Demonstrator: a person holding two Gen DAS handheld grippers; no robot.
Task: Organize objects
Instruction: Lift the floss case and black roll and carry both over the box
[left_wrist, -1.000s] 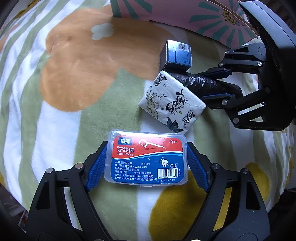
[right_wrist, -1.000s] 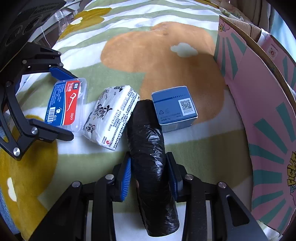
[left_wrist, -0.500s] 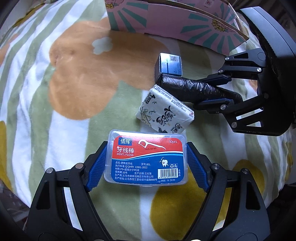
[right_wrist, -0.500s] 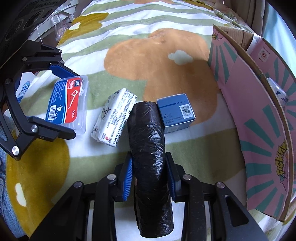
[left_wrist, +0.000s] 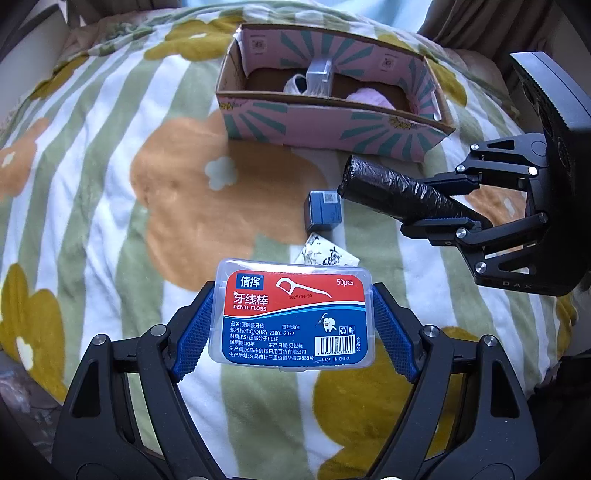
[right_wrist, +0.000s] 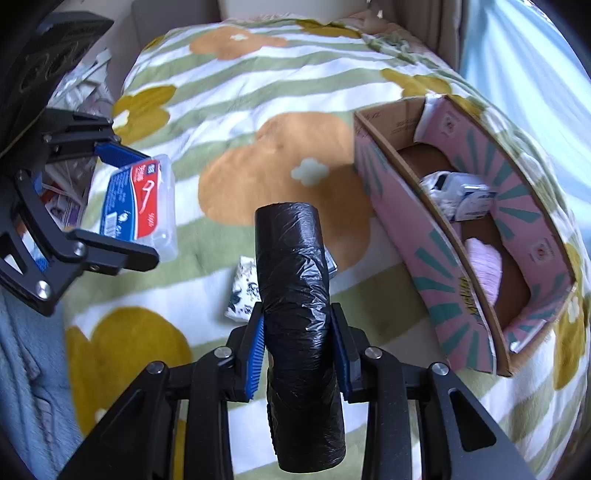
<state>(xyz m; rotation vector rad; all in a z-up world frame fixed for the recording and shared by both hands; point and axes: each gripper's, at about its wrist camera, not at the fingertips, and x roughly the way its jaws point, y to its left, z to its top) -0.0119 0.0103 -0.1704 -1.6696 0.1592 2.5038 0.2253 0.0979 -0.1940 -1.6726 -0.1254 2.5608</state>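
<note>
Both picked up now, higher than half a second ago: floss box (left_wrist: 295, 314) and black bag roll (right_wrist: 299, 306) up in the air over the blanket (left_wrist: 110, 184), not lying on it like before. Tissue pack (left_wrist: 328, 254) and small blue box (left_wrist: 323, 210) left behind on the blanket, looking smaller and farther down. Whole pink box (left_wrist: 332, 125) in sight now, not just its side.

Left gripper (left_wrist: 295, 325) squeezed tight on the floss box, a blue pad on each short end. Right gripper (right_wrist: 299, 350) squeezed tight on the black bag roll, roll poking out past the pads toward the pink box.

Inside the pink box: a clear little case (left_wrist: 319, 77), something white (left_wrist: 295, 83), something soft and pink (left_wrist: 369, 99). Same three seen from the right wrist view too.

On the floss box label: "DENTL FLOSS", "50pcs", "MADE IN CHINA", "2025/04/05", a tooth picture and a barcode. On the small blue box: a square code. On the tissue pack: black ink drawings, too small to read.
</note>
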